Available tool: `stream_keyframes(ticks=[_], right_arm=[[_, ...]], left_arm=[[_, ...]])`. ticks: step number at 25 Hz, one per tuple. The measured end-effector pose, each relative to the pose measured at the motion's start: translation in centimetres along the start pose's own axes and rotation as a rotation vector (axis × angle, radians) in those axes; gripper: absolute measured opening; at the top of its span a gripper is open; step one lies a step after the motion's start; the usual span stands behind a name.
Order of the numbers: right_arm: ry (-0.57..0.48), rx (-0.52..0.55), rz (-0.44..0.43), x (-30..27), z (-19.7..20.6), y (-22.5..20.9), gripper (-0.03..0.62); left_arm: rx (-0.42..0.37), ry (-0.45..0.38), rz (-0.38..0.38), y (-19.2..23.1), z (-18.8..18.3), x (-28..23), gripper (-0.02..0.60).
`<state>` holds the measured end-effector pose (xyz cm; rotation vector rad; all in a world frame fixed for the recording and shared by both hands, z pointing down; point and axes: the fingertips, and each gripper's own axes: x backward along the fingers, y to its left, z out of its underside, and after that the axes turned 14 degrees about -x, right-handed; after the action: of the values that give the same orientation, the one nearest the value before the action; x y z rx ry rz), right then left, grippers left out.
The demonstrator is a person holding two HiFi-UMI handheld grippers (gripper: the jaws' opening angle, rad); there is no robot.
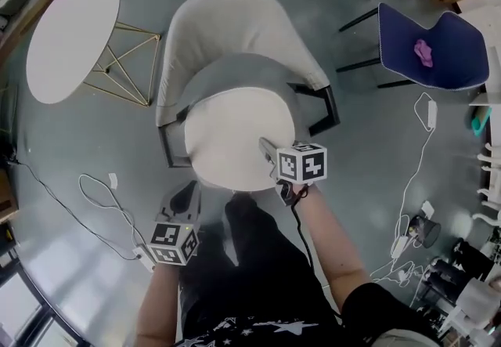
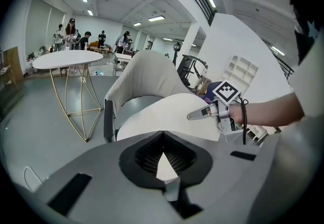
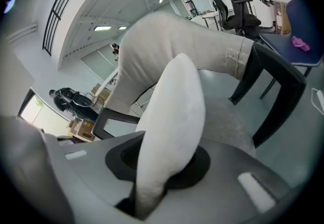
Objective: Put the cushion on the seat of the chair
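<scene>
A round white cushion (image 1: pixel 231 138) hangs tilted over the grey seat (image 1: pixel 243 71) of a beige-backed chair (image 1: pixel 227 24). My right gripper (image 1: pixel 268 150) is shut on the cushion's near right edge. In the right gripper view the cushion (image 3: pixel 172 117) stands edge-on between the jaws of that gripper (image 3: pixel 152 187), with the chair back (image 3: pixel 177 46) behind it. My left gripper (image 1: pixel 186 195) is lower left of the cushion and apart from it, its jaws together and holding nothing. The left gripper view looks over the left gripper (image 2: pixel 163 160) at the cushion (image 2: pixel 162 112) and the right gripper (image 2: pixel 196 115).
A round white table (image 1: pixel 70 36) on gold wire legs stands left of the chair. To the right is a blue chair (image 1: pixel 430 48) with a pink thing on it. Cables (image 1: pixel 102 196) lie on the floor on both sides. Several people (image 2: pixel 71 33) stand far off.
</scene>
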<state>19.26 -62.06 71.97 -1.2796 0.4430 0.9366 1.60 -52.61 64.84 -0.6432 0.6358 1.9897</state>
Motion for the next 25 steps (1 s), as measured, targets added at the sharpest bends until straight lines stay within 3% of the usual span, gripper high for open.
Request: stream_keyframes(ticks=[8, 11, 17, 25], right_arm=[[0.027, 0.077, 0.105, -3.0, -0.5, -7.5, 0.140], [0.025, 0.105, 0.147, -3.9, -0.9, -9.9, 0.189], [-0.034, 0.199, 0.253, -4.9, -1.4, -13.2, 0.347], [-0.116, 0.233, 0.392, -4.8, -1.6, -15.4, 0.439]], left_arm=[[0.020, 0.077, 0.049, -1.3, 2.5, -3.1, 0.008], [0.029, 0.098, 0.065, -2.0, 3.3, -4.0, 0.008], [0.049, 0.117, 0.091, -3.1, 4.9, -4.9, 0.008], [0.058, 0.100, 0.079, -2.7, 5.5, -5.4, 0.008]])
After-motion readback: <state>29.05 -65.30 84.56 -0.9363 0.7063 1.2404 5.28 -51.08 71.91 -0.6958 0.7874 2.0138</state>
